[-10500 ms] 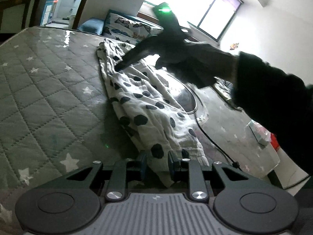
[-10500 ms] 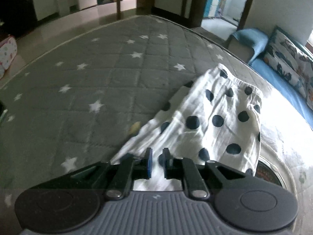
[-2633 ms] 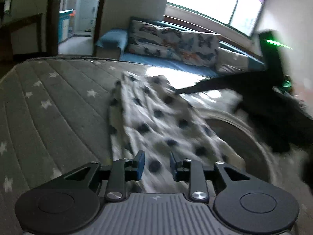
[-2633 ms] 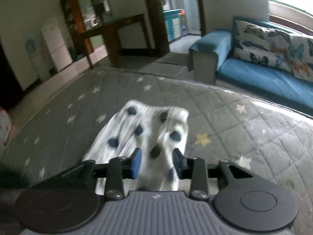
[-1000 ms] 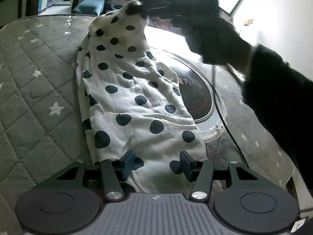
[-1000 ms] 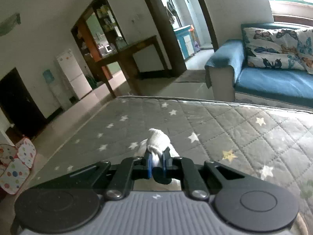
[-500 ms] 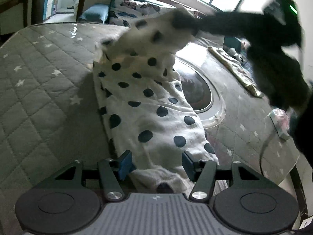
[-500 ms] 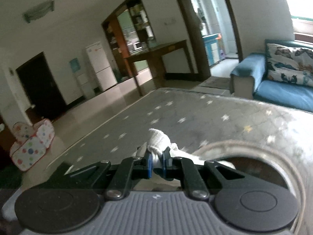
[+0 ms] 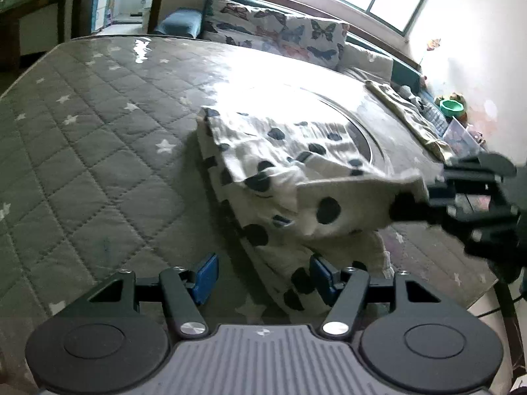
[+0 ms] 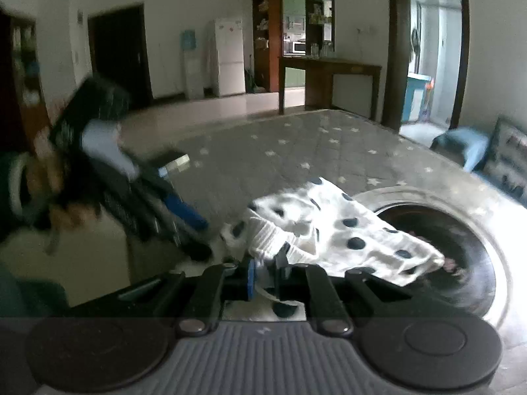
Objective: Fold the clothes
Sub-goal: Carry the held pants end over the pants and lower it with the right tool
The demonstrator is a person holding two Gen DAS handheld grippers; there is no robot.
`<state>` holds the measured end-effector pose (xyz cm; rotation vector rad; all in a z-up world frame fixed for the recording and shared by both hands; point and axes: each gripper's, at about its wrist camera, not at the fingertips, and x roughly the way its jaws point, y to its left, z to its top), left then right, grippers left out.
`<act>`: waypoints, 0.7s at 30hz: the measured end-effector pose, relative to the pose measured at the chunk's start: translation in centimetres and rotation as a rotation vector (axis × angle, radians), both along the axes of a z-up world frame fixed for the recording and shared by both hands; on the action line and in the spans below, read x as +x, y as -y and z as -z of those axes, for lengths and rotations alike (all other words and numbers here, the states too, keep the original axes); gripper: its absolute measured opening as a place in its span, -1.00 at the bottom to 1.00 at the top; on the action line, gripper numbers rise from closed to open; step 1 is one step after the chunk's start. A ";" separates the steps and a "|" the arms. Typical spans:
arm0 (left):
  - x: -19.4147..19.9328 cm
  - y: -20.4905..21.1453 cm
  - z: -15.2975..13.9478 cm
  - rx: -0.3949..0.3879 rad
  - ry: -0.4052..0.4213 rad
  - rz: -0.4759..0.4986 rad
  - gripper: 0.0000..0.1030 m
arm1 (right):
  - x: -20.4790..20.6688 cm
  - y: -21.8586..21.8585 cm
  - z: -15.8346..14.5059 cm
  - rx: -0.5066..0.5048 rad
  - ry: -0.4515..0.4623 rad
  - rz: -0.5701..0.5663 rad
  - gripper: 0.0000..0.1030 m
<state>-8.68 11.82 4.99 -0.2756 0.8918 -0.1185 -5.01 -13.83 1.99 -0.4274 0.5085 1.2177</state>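
My left gripper point(image 9: 262, 278) hung with its jaws spread wide and nothing between the blue pads point(image 9: 206, 278). My right gripper point(image 10: 265, 278) was clamped down, jaws nearly together, pinching a fold of fabric. It reached across in front of the left one, low and level, on that gripper's right side.

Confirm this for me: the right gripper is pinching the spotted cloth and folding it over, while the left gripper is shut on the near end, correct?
Not quite. The left gripper is open, jaws spread on either side of the cloth's near end, as the left wrist view shows. The right gripper does pinch the cloth, folding it over.
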 end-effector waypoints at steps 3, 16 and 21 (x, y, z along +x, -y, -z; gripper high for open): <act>-0.2 -0.4 -0.2 0.005 0.008 -0.019 0.31 | -0.8 0.5 0.5 -0.038 0.008 -0.023 -0.64; -0.7 -1.1 -1.5 0.005 0.077 -0.031 0.32 | -3.7 1.2 1.1 -0.123 0.068 -0.091 -0.24; -0.7 -1.3 -1.9 0.001 0.093 -0.045 0.34 | -3.7 1.8 -0.2 -0.082 0.016 -0.089 -0.20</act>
